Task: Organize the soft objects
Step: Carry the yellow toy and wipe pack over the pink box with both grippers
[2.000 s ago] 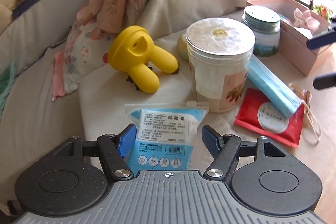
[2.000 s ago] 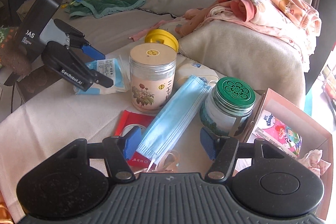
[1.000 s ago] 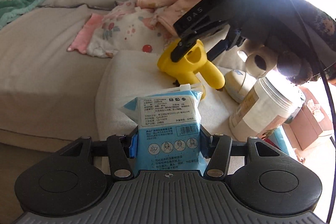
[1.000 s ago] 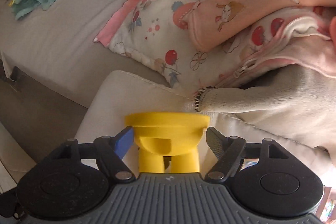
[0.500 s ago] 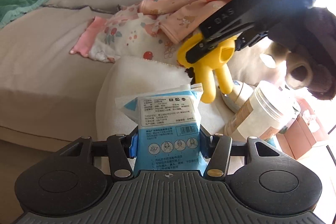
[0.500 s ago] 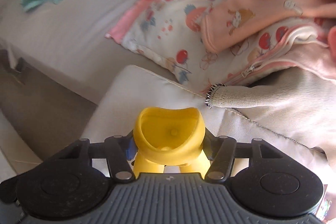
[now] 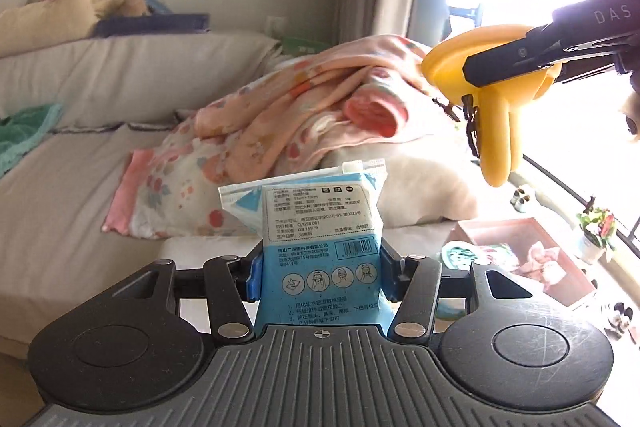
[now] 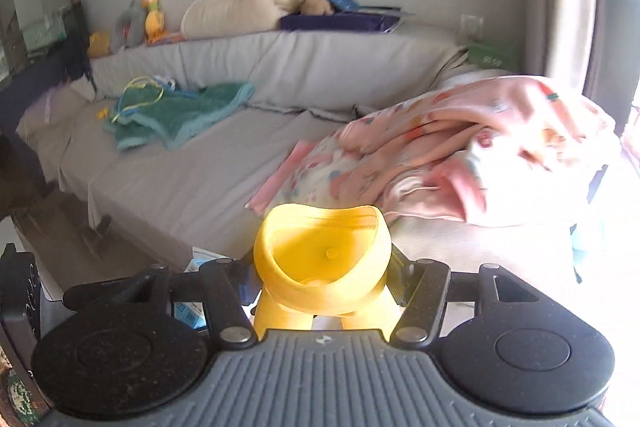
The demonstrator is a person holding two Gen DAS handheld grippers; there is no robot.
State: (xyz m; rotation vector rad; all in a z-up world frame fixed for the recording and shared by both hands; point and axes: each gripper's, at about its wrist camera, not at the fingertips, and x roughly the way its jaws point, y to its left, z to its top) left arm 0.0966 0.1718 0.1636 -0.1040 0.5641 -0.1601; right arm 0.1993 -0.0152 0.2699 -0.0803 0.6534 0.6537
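Observation:
My left gripper (image 7: 320,277) is shut on a blue and white face-wipe packet (image 7: 318,239) and holds it upright in the air. My right gripper (image 8: 322,277) is shut on a yellow soft rubber toy (image 8: 324,259) with a cup-shaped head and two hanging legs. In the left wrist view the yellow toy (image 7: 494,107) hangs high at the right, clamped in the right gripper's black fingers (image 7: 520,61). Both objects are lifted off the table.
A grey sofa (image 8: 192,179) holds a pink patterned blanket pile (image 7: 312,103) and a teal towel (image 8: 180,113). Low at the right, a pink open box (image 7: 532,259) holds small items beside a green-lidded jar (image 7: 458,255). Plush toys (image 8: 152,15) line the sofa back.
Both grippers have risen and tilted upward, carrying the packet and the yellow toy away from the table. The jars and table have dropped out of view.

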